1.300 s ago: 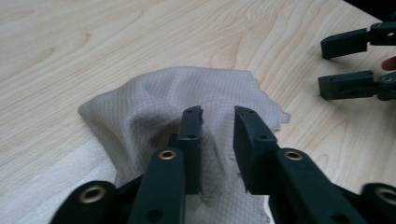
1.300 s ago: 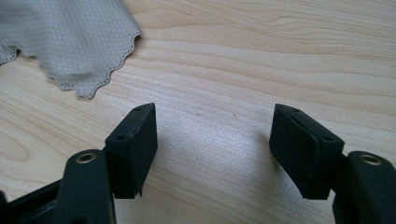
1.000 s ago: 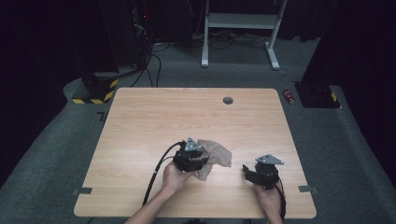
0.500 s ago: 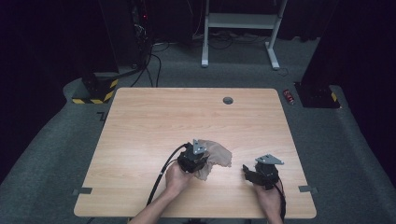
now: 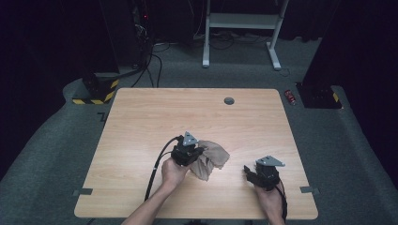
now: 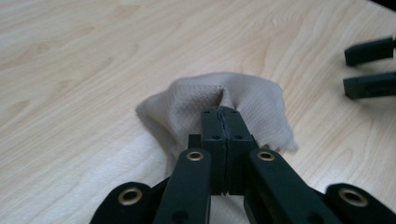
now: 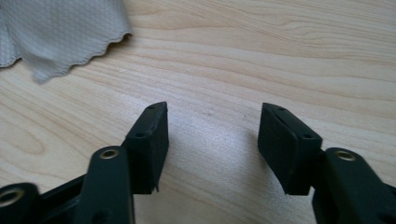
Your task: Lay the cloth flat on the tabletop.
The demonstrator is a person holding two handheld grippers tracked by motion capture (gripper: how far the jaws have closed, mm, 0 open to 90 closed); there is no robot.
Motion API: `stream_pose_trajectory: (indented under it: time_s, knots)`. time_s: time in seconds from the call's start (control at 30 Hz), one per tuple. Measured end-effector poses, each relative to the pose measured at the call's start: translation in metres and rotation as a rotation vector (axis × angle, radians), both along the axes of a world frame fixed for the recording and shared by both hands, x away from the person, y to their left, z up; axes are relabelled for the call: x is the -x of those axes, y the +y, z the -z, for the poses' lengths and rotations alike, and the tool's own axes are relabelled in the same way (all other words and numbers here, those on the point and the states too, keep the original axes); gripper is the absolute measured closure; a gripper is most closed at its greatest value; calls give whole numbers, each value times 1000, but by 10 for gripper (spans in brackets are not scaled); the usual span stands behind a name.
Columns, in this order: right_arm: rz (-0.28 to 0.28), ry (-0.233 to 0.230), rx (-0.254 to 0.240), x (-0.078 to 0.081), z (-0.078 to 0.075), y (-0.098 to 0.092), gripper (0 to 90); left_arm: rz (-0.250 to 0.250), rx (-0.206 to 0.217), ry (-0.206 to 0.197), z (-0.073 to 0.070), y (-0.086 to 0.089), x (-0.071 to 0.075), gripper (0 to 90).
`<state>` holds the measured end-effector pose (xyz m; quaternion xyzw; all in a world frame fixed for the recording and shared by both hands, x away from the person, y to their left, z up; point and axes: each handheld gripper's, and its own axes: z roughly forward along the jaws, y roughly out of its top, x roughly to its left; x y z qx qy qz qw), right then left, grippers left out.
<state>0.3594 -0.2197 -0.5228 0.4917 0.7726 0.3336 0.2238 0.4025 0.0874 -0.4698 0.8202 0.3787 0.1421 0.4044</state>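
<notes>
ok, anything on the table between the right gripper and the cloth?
Nothing visible. The right gripper, jaws apart with nothing between them, faces bare table up to the cloth. The left gripper is shut on a fold of that cloth on its far side.

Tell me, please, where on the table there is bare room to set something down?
The whole far half of the table is bare up to the small round grommet, and so is the left side beside the left gripper. It is crowded only near the front edge, around the cloth and the right gripper.
</notes>
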Motion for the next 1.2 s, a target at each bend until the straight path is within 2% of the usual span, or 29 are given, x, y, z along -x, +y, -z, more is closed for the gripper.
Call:
stream_pose_trajectory:
  time_s: [0.1, 0.2, 0.27, 0.37, 0.57, 0.63, 0.7, 0.77, 0.83, 1.0, 1.07, 1.2]
  knots:
    - [-19, -7, 1, 2, 0, 3, 551, -23, 24, 0, -4, 9, -4, 894]
    - [-57, 8, -23, 5, -1, 9, 620, -53, 47, 7, -5, 18, -9, 894]
    - [-92, 27, -63, 8, -2, 15, 636, -88, 63, 18, -3, 29, -15, 894]
    - [-156, 22, -105, 13, -4, 32, 677, -131, 61, 36, 2, 41, -22, 894]
    - [-261, -4, -128, 13, -11, 66, 695, -195, 58, 73, 12, 63, -30, 891]
    - [-294, 2, -129, 10, -13, 80, 694, -205, 67, 85, 16, 66, -30, 886]
    - [-310, 9, -127, 8, -13, 89, 691, -195, 76, 81, 18, 69, -27, 867]
    - [-326, 15, -127, 6, -12, 98, 678, -173, 93, 83, 18, 69, -22, 786]
    - [-327, 32, -128, 5, -11, 105, 656, -152, 84, 62, 16, 68, -13, 711]
    - [-337, 29, -104, 8, -7, 117, 625, -81, 9, 4, 16, 57, 20, 587]
    - [-352, 26, -82, 11, -7, 122, 625, -53, -19, 9, 20, 52, 29, 571]
    - [-375, 48, -43, 9, -2, 130, 678, -47, -79, 33, 35, 43, 35, 573]
